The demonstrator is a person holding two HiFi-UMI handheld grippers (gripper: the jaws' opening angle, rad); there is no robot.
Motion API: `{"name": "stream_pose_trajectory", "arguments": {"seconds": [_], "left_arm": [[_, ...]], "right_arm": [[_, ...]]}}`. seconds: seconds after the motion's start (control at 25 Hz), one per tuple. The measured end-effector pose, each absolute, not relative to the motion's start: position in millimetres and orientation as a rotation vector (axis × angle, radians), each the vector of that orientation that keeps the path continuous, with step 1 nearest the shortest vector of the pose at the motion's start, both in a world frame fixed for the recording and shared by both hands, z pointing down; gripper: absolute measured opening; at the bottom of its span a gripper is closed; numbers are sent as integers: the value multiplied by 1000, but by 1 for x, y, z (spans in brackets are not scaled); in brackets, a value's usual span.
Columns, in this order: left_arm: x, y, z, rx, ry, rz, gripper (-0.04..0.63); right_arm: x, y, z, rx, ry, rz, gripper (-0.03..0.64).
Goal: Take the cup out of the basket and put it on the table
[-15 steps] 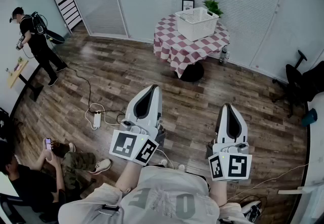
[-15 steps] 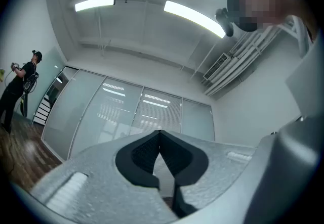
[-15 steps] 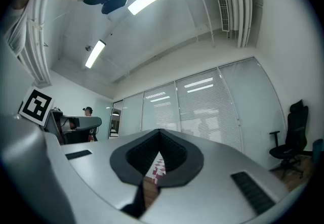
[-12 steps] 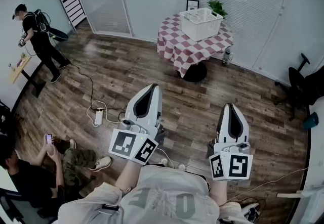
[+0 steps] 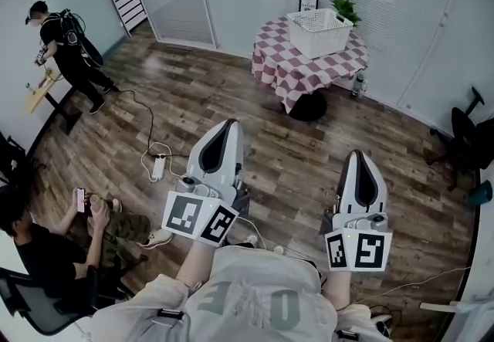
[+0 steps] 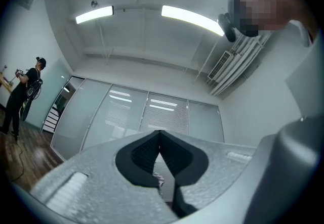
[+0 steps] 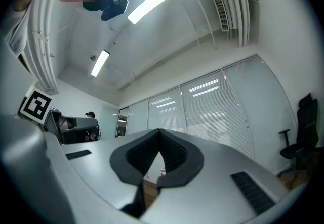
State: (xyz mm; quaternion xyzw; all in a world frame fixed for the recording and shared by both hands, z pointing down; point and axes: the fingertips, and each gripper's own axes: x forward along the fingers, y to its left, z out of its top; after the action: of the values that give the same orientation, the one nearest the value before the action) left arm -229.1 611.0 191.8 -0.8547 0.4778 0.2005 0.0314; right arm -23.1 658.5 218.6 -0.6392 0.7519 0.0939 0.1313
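- The round table [image 5: 297, 74] and white basket [image 5: 319, 32] sit further right in the head view than a moment ago, yet remain far across the floor; I judge the approach barely begun.
- The cup is not visible; presumably it lies inside the basket.
- Left gripper [image 5: 225, 129] and right gripper [image 5: 359, 157] stay low by the body, jaws pressed together, holding nothing.
- Writing: the framed sign [image 5: 308, 2] is too small to read; the shirt [image 5: 247, 303] bears large characters, roughly "0" and "E".
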Motion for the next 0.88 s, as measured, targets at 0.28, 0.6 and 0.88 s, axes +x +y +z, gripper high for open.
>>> {"name": "stream_pose_trajectory", "arguments": {"seconds": [0.28, 0.6, 0.88], "left_arm": [[-219, 616, 203, -2585, 1514, 539, 5], [-224, 570, 225, -2596, 1565, 573, 5], [-205, 462, 237, -2658, 1499, 611, 5]], "right_arm": [[1, 644, 227, -1752, 2187, 186, 9], [0, 618, 251, -1763, 2243, 168, 9], [28, 542, 276, -1909, 2201, 111, 9]]}}
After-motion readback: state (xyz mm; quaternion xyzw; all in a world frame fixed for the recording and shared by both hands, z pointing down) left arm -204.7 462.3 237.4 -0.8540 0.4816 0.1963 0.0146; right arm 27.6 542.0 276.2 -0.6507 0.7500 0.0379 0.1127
